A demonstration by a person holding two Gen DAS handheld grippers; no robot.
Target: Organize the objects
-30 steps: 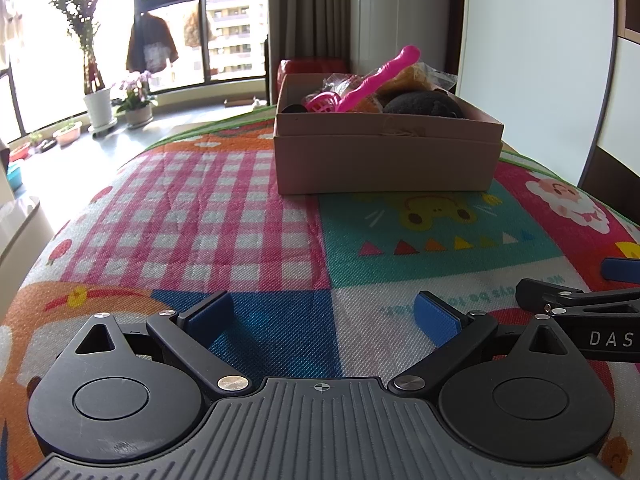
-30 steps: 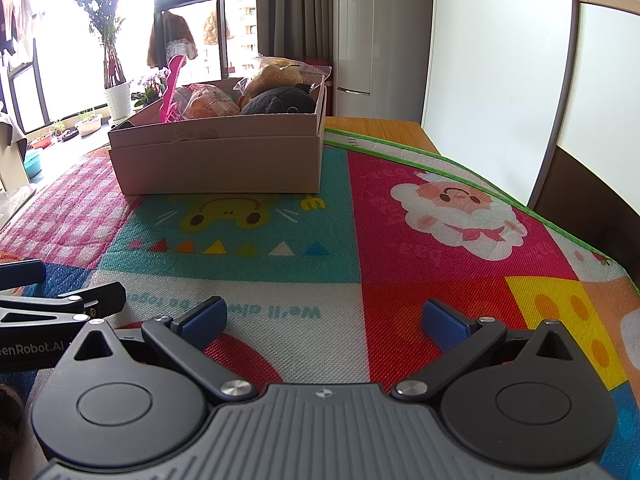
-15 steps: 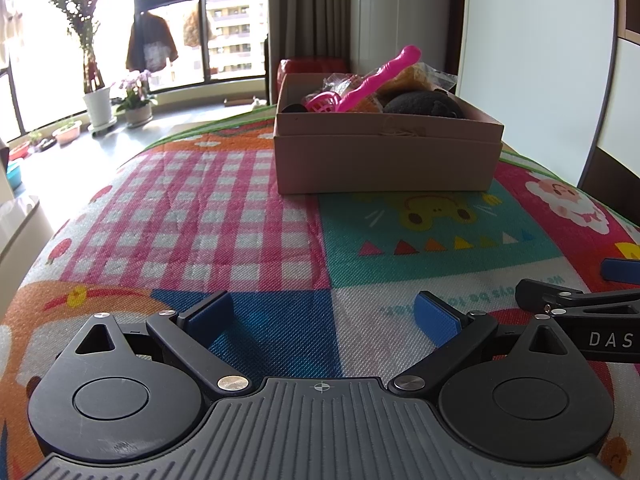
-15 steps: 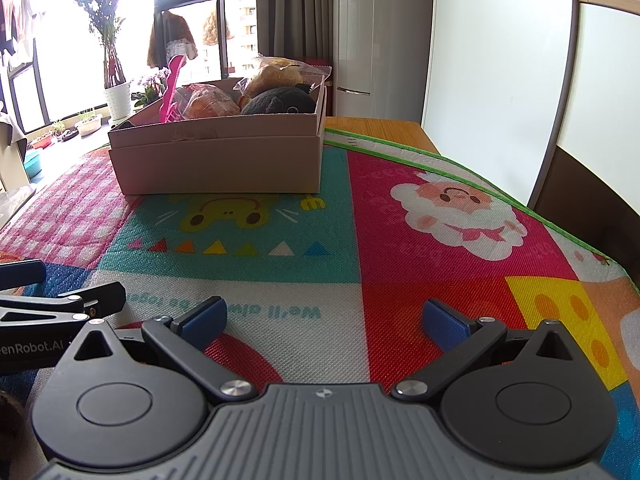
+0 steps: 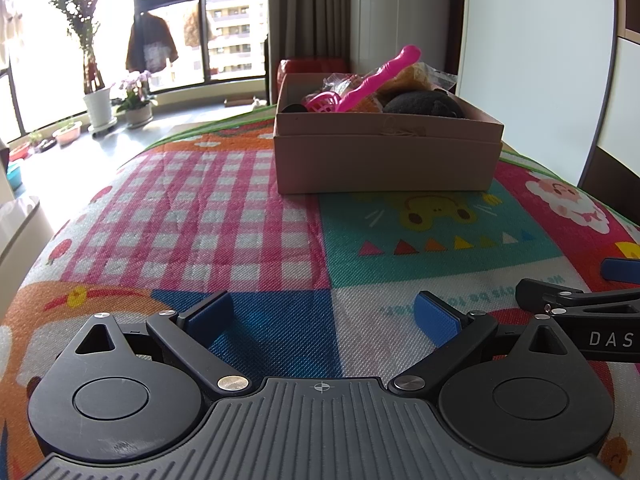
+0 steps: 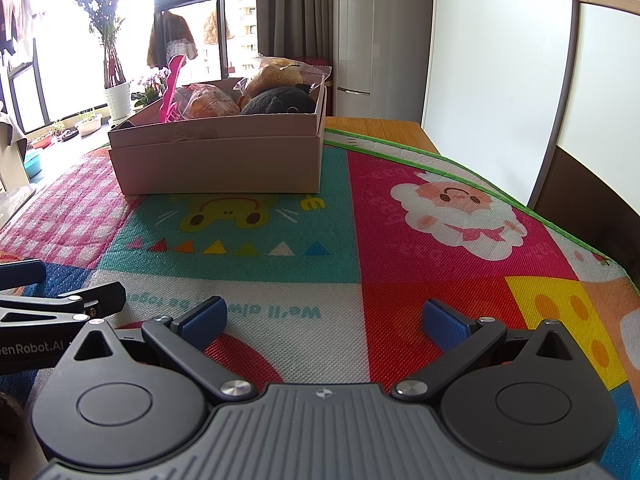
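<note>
Cardboard box (image 5: 384, 160) sits filled toward our mat's (image 5: 224, 200) far edge while our left gripper (image 5: 322, 318) and right gripper (image 6: 324, 320) rest near its front edge, jaws wide, empty.

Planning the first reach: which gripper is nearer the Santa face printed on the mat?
Right. The right gripper has Santa face just ahead-right; the left gripper sits farther left.

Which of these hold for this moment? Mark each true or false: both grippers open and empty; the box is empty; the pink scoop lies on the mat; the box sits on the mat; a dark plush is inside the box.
1. Left gripper and right gripper are open, holding nothing. True.
2. The cardboard box is empty. False: it holds several things.
3. The pink scoop lies on the mat. False: it sticks out of the box.
4. The box sits on the play mat. True.
5. A dark plush is inside the box. True.
</note>
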